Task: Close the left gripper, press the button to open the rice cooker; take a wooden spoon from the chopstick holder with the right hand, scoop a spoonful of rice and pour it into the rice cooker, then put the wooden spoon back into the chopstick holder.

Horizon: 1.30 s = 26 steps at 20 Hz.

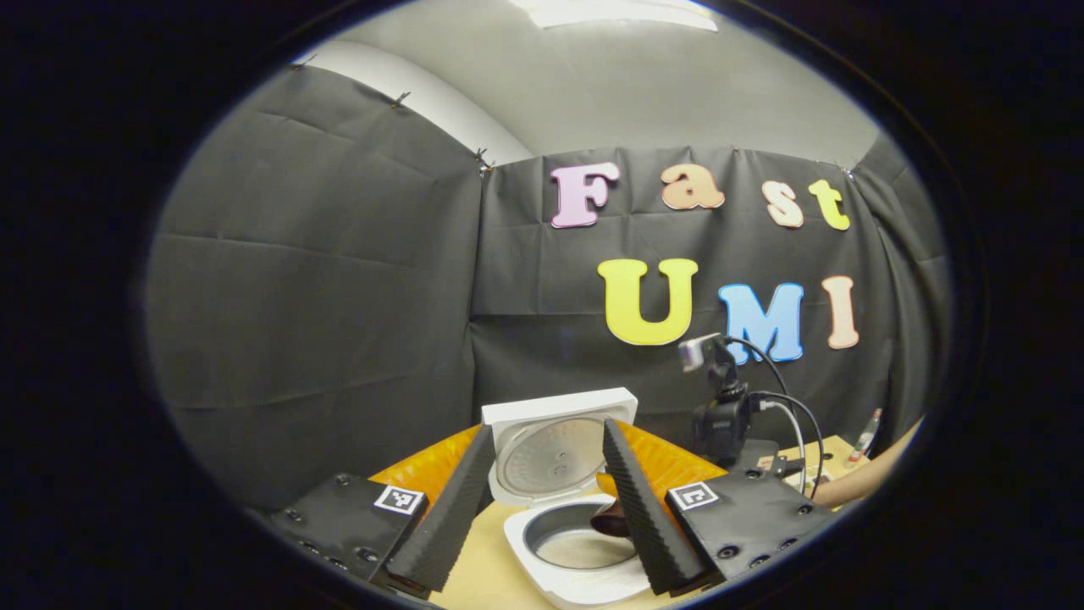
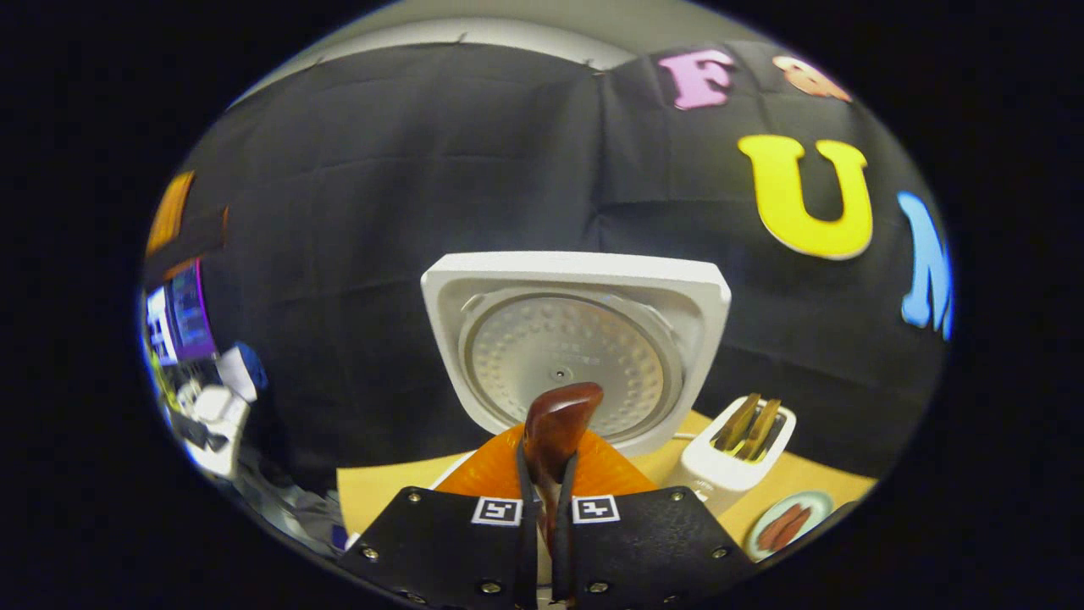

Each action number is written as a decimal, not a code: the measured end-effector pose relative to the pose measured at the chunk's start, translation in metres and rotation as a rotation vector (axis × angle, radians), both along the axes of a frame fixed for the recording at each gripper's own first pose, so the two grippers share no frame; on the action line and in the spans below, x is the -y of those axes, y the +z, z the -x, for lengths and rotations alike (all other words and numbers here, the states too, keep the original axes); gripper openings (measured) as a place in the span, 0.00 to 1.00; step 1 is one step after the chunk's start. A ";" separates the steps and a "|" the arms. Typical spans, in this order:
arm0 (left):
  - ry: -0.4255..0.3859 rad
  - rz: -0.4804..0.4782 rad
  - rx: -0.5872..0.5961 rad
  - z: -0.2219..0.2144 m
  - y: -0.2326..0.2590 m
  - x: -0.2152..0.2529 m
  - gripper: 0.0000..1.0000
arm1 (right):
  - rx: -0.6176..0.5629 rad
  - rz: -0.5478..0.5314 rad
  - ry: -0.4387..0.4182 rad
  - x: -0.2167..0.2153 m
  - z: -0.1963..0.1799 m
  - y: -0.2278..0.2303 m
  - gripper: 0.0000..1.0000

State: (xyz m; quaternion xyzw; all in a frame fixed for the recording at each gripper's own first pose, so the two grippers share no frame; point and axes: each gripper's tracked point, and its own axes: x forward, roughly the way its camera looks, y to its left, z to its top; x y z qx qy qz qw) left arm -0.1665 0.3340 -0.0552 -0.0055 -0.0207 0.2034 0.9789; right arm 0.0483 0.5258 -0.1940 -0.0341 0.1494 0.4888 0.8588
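Left gripper (image 1: 542,508): fingers (image 1: 445,517) spread wide apart, nothing between them, hovering above the table (image 1: 478,568). Between and below the fingers, rice cooker (image 1: 576,542) standing open, inner pot exposed, lid (image 1: 555,445) raised upright behind it. Dark bowl of the wooden spoon (image 1: 611,518) at the right rim of the pot, over the opening, partly hidden by the right-hand finger. Orange item (image 1: 432,462) behind the cooker on both sides of the lid; kind cannot be told. Farther right, the other gripper's black camera mount with cables (image 1: 724,407), plus a forearm (image 1: 864,479) at the edge. Right gripper (image 2: 546,508): fingers drawn close together, clamped on the handle of the wooden spoon (image 2: 555,428), spoon bowl pointing forward and up, seen against the cooker lid (image 2: 576,347). Contents of the spoon bowl cannot be told. Beyond, to the right on the table, white chopstick holder (image 2: 732,462) with brown utensils upright inside, then a small plate (image 2: 788,525) with brownish pieces near the edge.
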 end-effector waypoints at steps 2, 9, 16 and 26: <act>-0.006 0.001 0.002 -0.003 -0.002 0.005 0.90 | -0.146 -0.116 -0.087 0.014 -0.014 0.013 0.07; -0.084 0.047 0.012 -0.033 -0.011 0.040 0.91 | -0.417 -0.345 -0.247 0.089 -0.033 0.036 0.07; -0.167 0.091 0.025 -0.067 -0.013 0.077 0.94 | -0.512 -0.475 -0.344 0.178 -0.037 0.048 0.07; -0.303 0.079 0.020 -0.110 -0.003 0.146 0.94 | -0.333 -0.488 -0.553 0.339 -0.033 0.075 0.07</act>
